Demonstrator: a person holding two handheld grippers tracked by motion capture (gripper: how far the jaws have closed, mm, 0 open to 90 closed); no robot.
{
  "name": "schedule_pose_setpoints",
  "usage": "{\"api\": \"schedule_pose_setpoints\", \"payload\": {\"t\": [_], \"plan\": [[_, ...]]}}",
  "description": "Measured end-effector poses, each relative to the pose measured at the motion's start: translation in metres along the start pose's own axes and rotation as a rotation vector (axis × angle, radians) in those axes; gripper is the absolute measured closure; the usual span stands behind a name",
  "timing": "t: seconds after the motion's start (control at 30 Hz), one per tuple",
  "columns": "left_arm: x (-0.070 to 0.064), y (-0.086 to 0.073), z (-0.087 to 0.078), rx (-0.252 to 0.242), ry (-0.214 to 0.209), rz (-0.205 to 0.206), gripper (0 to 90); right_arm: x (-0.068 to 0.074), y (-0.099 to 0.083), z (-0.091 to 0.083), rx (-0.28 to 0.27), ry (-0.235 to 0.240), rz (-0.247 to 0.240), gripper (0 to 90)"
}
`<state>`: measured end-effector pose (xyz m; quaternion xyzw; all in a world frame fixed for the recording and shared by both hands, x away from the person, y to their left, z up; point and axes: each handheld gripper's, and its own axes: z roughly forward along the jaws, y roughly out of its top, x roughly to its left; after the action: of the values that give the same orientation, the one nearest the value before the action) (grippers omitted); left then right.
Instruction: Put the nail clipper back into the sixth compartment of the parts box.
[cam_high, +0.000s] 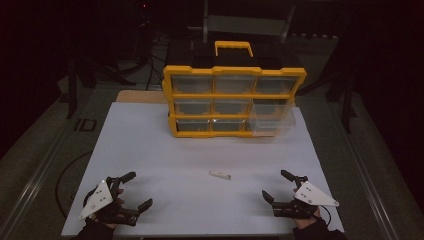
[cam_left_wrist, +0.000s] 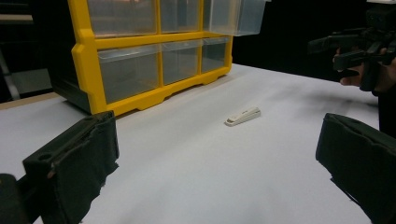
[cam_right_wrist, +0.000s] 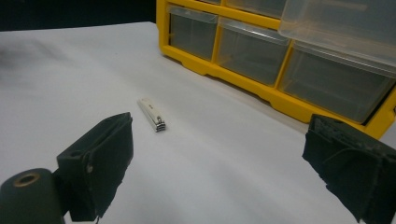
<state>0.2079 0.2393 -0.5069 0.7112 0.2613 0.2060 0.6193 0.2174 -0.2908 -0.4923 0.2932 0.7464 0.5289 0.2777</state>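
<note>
A small white nail clipper lies flat on the white tabletop, about midway between the two grippers. It shows too in the left gripper view and in the right gripper view. My left gripper rests open at the front left, nothing between its jaws. My right gripper stands open at the front right, also holding nothing. A yellow drawer organizer with clear drawers stands upright at the back. Its middle right drawer is pulled out.
The organizer has a yellow carry handle on top. The white top ends at a front edge just before the hands. Dark floor, cables and stands surround the table.
</note>
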Motion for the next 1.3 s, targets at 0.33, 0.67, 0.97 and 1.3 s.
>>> {"api": "schedule_pose_setpoints", "payload": {"t": [0.33, 0.67, 0.97, 1.3], "plan": [[-0.001, 0.0, 0.0, 0.008, 0.0, -0.002, 0.3, 0.0, -0.002, 0.003, 0.022, 0.008, -0.007, 8.6], [-0.001, 0.002, 0.002, 0.016, 0.001, -0.007, 0.3, 0.0, 0.0, 0.003, 0.019, 0.008, 0.013, 8.6], [-0.003, 0.003, 0.006, 0.056, -0.009, -0.019, 0.3, 0.003, 0.002, 0.002, 0.001, 0.014, 0.007, 8.6], [-0.003, 0.017, 0.007, 0.027, -0.039, -0.065, 0.3, 0.006, 0.004, 0.001, -0.007, 0.016, 0.001, 8.6]]}}
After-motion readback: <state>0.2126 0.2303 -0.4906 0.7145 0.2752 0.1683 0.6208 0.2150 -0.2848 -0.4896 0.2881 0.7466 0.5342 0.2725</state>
